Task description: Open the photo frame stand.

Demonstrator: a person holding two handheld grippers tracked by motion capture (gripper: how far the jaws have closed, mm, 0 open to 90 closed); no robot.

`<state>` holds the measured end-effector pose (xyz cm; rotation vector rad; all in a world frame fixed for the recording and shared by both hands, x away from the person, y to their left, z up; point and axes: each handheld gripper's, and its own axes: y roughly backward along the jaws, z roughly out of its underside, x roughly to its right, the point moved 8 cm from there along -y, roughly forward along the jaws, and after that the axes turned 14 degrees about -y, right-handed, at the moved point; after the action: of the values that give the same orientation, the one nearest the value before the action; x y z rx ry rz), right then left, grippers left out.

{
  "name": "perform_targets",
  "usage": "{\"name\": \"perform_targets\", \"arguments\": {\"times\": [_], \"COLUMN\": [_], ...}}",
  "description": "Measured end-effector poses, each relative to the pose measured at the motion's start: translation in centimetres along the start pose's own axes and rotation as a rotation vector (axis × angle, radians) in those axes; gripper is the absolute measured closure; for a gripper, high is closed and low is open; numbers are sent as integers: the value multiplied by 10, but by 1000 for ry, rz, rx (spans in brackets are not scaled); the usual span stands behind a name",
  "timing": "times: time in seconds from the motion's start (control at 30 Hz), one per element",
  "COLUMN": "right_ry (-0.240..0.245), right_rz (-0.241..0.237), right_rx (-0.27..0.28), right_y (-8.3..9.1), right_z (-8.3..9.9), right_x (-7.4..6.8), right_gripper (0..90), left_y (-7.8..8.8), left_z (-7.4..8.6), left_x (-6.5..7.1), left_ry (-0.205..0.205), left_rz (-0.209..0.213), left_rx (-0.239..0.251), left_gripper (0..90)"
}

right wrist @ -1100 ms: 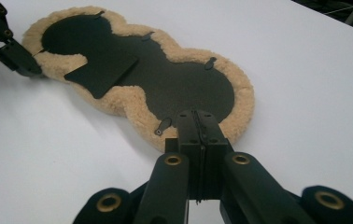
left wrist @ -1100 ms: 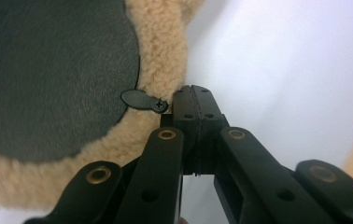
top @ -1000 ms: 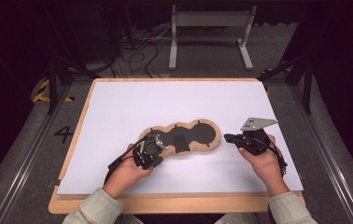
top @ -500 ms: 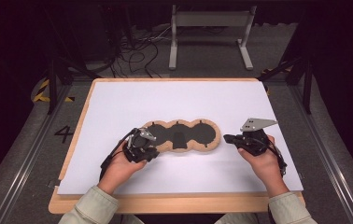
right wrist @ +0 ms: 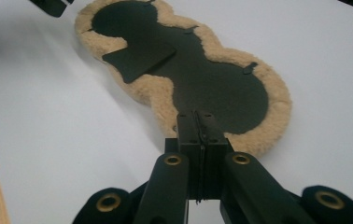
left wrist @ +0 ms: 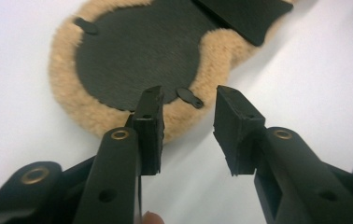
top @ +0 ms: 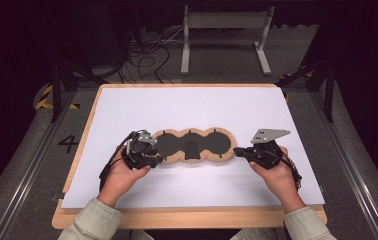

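Fingers (left wrist: 149, 126) of my left gripper (top: 153, 156) stand moderately apart, having just been opening, with nothing between them; past their tips I see the near fleece rim of the pad (left wrist: 118, 60). Left gripper sits at the pad's left end, tips just over the tan edge and a small black tab (left wrist: 189, 97), not pressing on it.

Right gripper (top: 238, 151): jaws closed tight, pad faces meeting with nothing visible between them in the right gripper view (right wrist: 198, 126). Tips rest at the right end of the pad (top: 192, 145), at the fleece border; I cannot tell whether they pinch any fleece.

Pad: three joined round lobes, black centre, tan fleece border, lying flat on the white sheet (top: 187, 107), slightly below its middle. A loose-looking black flap (right wrist: 139, 58) lies on the middle lobe.

Writing: a "4" (top: 69, 144) on the floor left of the table. No brand or label readable on pad or grippers.

Surroundings: wooden tabletop (top: 177, 218) shows under the sheet's near edge. Beyond the table, a grey metal stand (top: 224, 35) and tangled cables (top: 144, 57); yellow-black tape (top: 44, 97) at left. Nothing lies on the sheet between the grippers and the pad.
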<state>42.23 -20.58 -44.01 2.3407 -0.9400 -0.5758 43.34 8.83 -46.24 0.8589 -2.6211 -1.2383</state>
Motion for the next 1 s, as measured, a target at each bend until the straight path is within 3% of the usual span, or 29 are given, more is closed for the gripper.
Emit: {"name": "perform_targets", "arguments": {"times": [0.1, 0.13, 0.17, 0.3, 0.5, 0.63, 0.83, 1.0], "right_ry": [-6, -30, -34, -22, -1, 14, 16, 0], "right_rz": [-48, -117, -139, -177, -184, -184, -176, -161], "right_rx": [3, 15, 16, 11, -37, -79, -143, -162], "right_y": [-3, -5, -5, -12, -38, -59, -78, -88], "right_z": [-2, -5, -7, -10, -6, -2, 7, 12], "right_x": [-9, -17, -21, -34, -48, -57, -58, -53], "right_gripper": [900, 900, 900, 900, 900, 900, 900, 900], "left_y": [6, 9, 11, 17, 24, 26, 28, 27], "left_z": [-2, -2, -2, 3, 14, 23, 30, 34], "left_x": [-5, -8, -9, -16, -26, -31, -36, -38], "left_ry": [26, 32, 45, 86, 130, 134, 172, 181], "left_rz": [-27, -50, -57, -91, -147, -183, -185, -183], "left_rx": [49, 65, 75, 105, 122, 97, 106, 102], "left_gripper": [604, 604, 603, 594, 576, 549, 536, 531]}}
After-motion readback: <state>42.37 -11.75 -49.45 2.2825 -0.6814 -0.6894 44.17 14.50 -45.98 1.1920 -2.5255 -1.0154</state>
